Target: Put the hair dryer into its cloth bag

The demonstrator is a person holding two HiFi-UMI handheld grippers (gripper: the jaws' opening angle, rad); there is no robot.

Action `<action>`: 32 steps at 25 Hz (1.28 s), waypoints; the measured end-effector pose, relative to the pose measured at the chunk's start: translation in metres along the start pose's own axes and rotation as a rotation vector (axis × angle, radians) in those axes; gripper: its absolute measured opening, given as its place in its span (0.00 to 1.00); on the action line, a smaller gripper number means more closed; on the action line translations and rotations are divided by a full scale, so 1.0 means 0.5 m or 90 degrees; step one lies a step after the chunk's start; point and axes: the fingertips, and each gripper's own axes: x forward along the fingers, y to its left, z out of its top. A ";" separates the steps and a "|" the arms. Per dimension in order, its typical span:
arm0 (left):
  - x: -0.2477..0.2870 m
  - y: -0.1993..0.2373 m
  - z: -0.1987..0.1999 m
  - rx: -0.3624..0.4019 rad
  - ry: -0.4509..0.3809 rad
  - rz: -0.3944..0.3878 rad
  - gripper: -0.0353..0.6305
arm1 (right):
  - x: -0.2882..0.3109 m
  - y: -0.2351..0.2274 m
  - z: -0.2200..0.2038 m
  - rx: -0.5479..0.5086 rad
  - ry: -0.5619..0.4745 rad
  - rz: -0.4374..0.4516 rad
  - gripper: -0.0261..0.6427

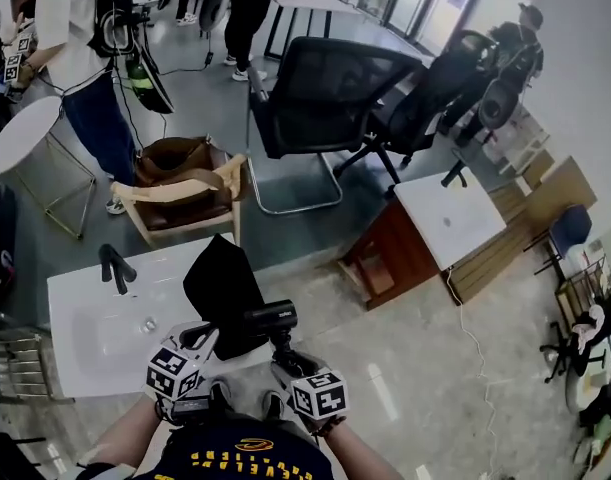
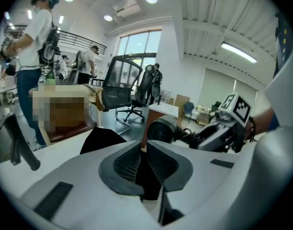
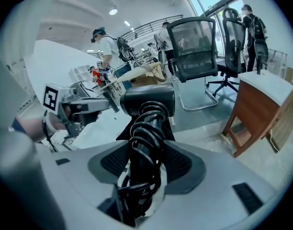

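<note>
At the lower left of the head view, a white bench (image 1: 75,308) with a shallow basin sunk in its top. Beyond it, across the grey floor, a black office chair (image 1: 325,88). Left of that, a low wooden chair (image 1: 185,208) with a brown bag on the seat. To the right, well apart from the bench, a small cabinet (image 1: 450,218) with a white top and reddish-brown sides.

Over the right end of the bench, a black cloth bag (image 1: 220,283), held up with a pointed corner uppermost; hard to tell whether touching the bench below. Just beside the bag's lower right edge, a black hair dryer (image 1: 272,318), outside the bag, barrel set crosswise at the far end of the handle, with its coiled cord (image 3: 146,128) wound round that handle.

Left tongs (image 1: 207,338) closed almost to touching, pinching a fold of the black cloth between the ribbed pads, as seen in the left gripper view. Right tongs (image 1: 283,356) clamped on the dryer's handle and the cord wound about it, pads pressed to either side, barrel standing above the tips in the right gripper view. Both tongs near each other, low in the head view, just ahead of the person's body.

Toward the back left of the bench, a black tap (image 1: 115,266), standing on the white top, well apart from bag and dryer
</note>
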 end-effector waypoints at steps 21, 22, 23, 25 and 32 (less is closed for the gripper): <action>0.184 -0.107 -0.196 0.294 0.284 -0.203 0.18 | -0.103 -0.020 -0.169 0.093 0.004 -0.027 0.37; 0.189 -0.107 -0.204 0.300 0.297 -0.204 0.18 | -0.103 -0.019 -0.169 0.096 0.003 -0.027 0.37; 0.196 -0.103 -0.211 0.304 0.308 -0.200 0.18 | -0.103 -0.018 -0.169 0.100 0.002 -0.028 0.37; 0.206 -0.089 -0.227 0.306 0.334 -0.192 0.18 | -0.104 -0.017 -0.169 0.103 0.002 -0.028 0.37; 0.197 -0.045 -0.280 0.263 0.403 -0.169 0.06 | -0.093 -0.008 -0.178 0.096 0.013 -0.024 0.37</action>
